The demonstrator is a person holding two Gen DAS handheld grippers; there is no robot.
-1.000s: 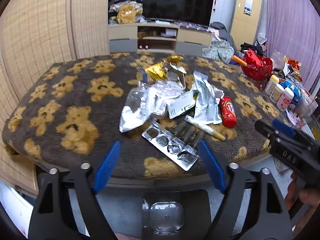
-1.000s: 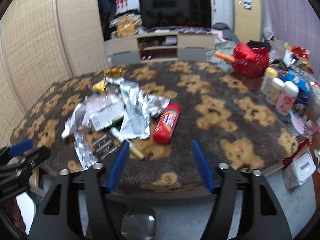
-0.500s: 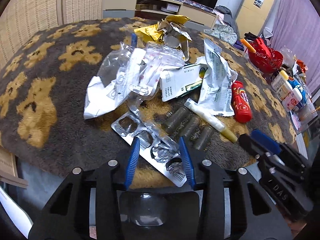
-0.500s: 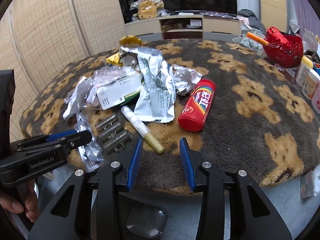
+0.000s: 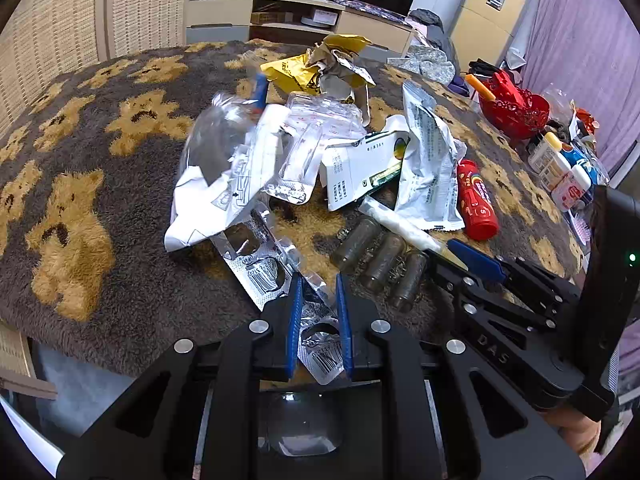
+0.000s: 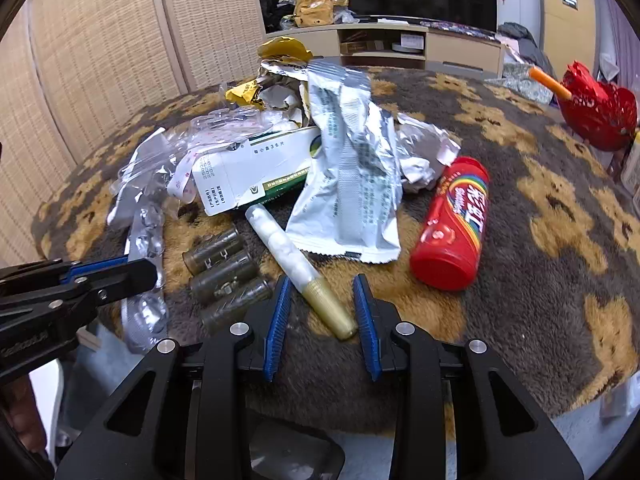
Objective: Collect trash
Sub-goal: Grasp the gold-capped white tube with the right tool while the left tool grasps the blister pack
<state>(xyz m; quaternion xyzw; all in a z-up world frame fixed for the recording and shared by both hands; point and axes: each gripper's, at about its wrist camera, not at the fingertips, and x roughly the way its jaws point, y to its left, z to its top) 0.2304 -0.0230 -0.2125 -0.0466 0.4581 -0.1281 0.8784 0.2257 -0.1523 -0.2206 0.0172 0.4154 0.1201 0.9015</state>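
A brown bear-patterned blanket [image 5: 100, 208] fills both views, trash heaped at its centre. In the left view's lower middle, the left gripper [image 5: 318, 320] is clenched on the foil blister pack [image 5: 264, 268], whose long axis runs up-left toward the heap. In the right view's lower centre, the right gripper [image 6: 322, 318] stands parted, straddling the gold-capped tube [image 6: 298, 268], which slants up-left away from it.

Right gripper [image 5: 460, 258] hides the tube's [image 5: 400, 226] gold cap.
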